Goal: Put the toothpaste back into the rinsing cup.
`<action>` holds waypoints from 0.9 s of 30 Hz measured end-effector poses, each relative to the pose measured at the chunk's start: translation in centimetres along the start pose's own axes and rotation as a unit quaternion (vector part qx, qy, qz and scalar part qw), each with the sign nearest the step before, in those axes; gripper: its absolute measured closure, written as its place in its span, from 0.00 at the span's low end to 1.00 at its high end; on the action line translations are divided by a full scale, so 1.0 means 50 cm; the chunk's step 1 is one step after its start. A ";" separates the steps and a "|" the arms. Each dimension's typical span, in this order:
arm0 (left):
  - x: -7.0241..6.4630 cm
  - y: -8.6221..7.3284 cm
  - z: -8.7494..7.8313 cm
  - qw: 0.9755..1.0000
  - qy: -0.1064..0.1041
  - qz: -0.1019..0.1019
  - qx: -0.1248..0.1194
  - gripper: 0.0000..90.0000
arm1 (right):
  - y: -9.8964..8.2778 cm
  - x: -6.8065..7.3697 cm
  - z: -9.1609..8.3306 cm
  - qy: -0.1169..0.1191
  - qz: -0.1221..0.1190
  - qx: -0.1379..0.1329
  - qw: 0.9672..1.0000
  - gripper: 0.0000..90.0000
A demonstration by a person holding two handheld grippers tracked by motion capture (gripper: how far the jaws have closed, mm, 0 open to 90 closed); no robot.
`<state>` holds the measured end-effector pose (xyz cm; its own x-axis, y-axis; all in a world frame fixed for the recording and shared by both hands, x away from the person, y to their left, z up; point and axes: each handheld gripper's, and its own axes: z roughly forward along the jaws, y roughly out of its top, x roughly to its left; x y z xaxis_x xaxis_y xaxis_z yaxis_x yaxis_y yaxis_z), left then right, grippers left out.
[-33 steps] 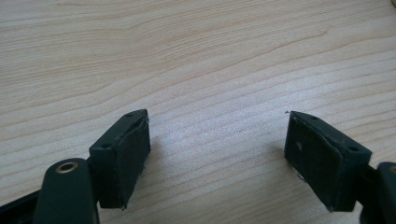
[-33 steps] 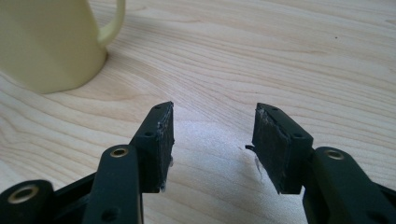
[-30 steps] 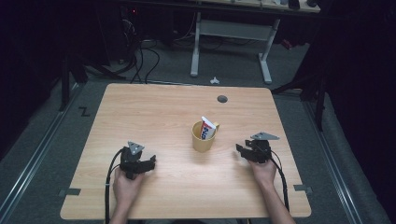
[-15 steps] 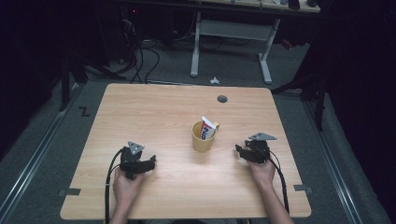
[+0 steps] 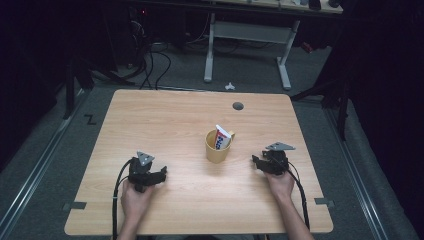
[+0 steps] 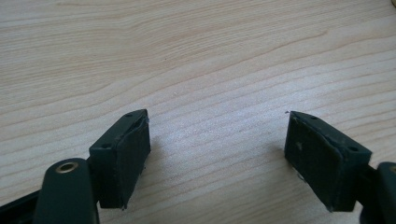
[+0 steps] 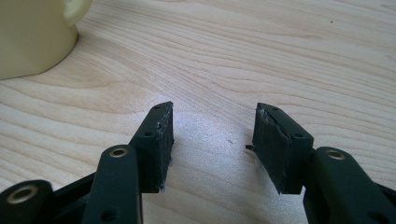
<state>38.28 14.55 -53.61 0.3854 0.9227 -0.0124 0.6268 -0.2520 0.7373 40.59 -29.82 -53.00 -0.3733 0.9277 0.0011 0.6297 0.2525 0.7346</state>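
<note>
1. Starting with the left gripper (image 6: 217, 154): in its own view the jaws are spread wide with nothing but bare wood grain between them, so it's got hold of nothing. From the high view it sits near the desk's front-left corner (image 5: 162, 173), held by the left hand (image 5: 134, 196), cable looping back toward the front edge.
2. Right gripper (image 7: 212, 140) is parted too, a bit less wide than the left, and also holding nothing, just desk between the pads. High view puts it toward the right edge (image 5: 256, 161), right hand (image 5: 280, 182) behind it, grey three-cornered plate on top.
3. Between the two, roughly mid-desk, stands a yellow mug (image 5: 218, 147), upright. Sticking out of it is a toothpaste tube (image 5: 221, 136), white with red and blue print, leaning toward the right side of the mug. The mug is well apart from both grippers, a bit nearer the right one.
4. Right gripper view catches the mug at the top-left corner (image 7: 35, 35), cut off by the frame; only the lower body and a bit of handle show.
5. Desk (image 5: 165, 115) is light wood, with a dark round grommet hole (image 5: 238, 106) near the far edge.
6. Hard to make out: the print on the tube is too small to read, and how far the tube goes down inside the mug is hidden.
</note>
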 end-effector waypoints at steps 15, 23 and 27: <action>0.000 0.000 -0.001 1.000 0.000 0.000 0.001 0.25 | -0.005 0.009 -0.004 0.003 -0.018 0.005 1.000 0.45; 0.000 -0.001 -0.001 1.000 0.000 -0.001 0.000 0.25 | -0.010 0.012 -0.009 0.004 -0.019 0.005 1.000 0.44; 0.000 -0.001 -0.001 1.000 0.000 -0.001 0.000 0.26 | -0.010 0.012 -0.009 0.004 -0.019 0.005 1.000 0.44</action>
<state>38.24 14.59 -53.61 0.3847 0.9229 -0.0134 0.6277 -0.2509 0.7369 39.73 -29.54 -53.05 -0.4030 0.9149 -0.0215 0.6213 0.2908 0.7277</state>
